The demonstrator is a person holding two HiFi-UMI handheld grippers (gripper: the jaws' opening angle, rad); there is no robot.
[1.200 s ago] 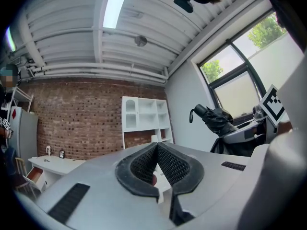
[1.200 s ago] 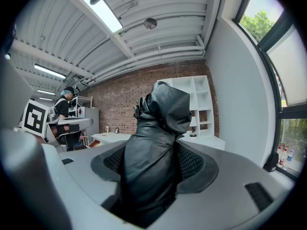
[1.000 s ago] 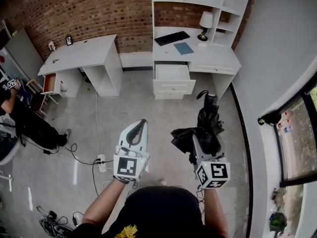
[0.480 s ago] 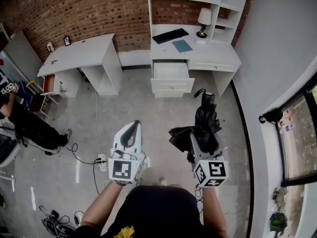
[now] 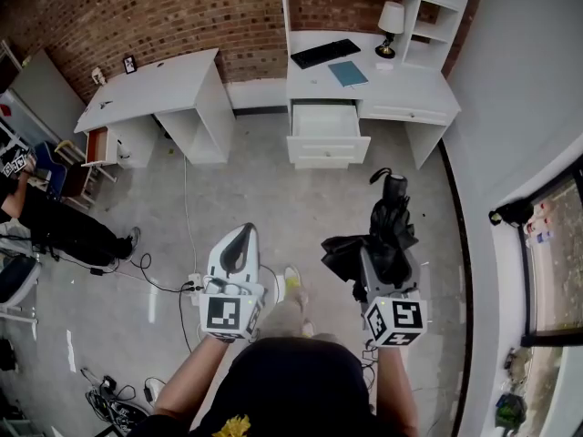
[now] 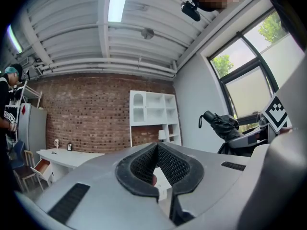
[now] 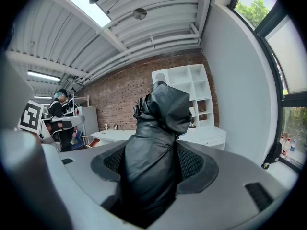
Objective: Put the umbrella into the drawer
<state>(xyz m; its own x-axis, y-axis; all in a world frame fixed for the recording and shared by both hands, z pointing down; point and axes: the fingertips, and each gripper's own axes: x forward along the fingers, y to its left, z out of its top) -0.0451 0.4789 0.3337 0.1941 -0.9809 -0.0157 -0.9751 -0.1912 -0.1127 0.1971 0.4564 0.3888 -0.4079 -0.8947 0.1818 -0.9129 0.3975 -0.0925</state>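
A folded black umbrella with a wrist loop stands up out of my right gripper, which is shut on its lower part; in the right gripper view the umbrella fills the gap between the jaws. My left gripper is held level beside it, to the left, shut and empty, its tips meeting. The umbrella also shows at the right of the left gripper view. Across the floor ahead, the white drawer of the shelved desk is pulled out and looks empty.
A keyboard, a blue book and a lamp sit on the shelved desk. A second white desk stands to the left. A seated person is at far left. Cables and a power strip lie on the floor.
The person has stepped toward the desk; it looks slightly nearer, and a shoe now shows between the grippers. Both grippers keep their hold and pose.
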